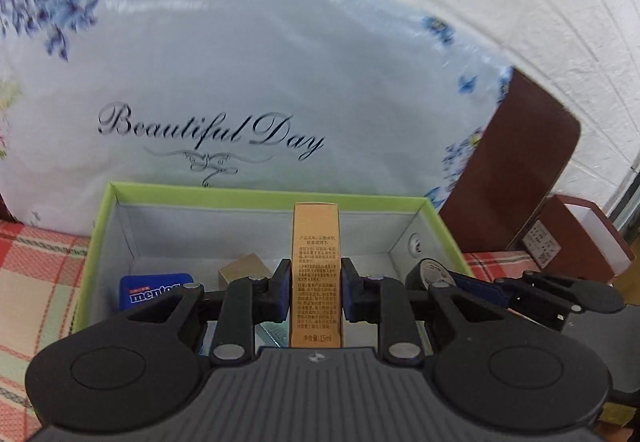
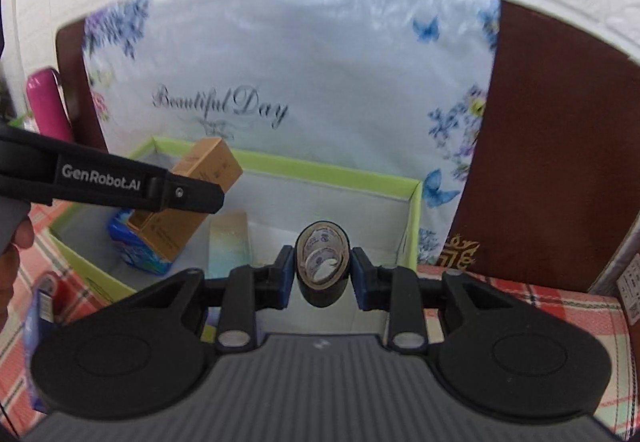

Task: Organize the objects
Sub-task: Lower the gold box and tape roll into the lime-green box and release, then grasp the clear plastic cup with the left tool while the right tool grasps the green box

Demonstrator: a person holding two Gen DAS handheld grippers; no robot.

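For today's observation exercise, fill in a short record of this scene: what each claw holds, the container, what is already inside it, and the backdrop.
left claw: shut on gold carton
right claw: shut on black tape roll
container: green-rimmed box, open
inside: blue mints tin, small tan box
surface: plaid cloth
backdrop: floral "Beautiful Day" package

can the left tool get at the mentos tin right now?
Probably not as is: the left tool is shut on the gold carton, so its jaws are full. The mentos tin lies in the green box, nothing over it; drop the carton first.
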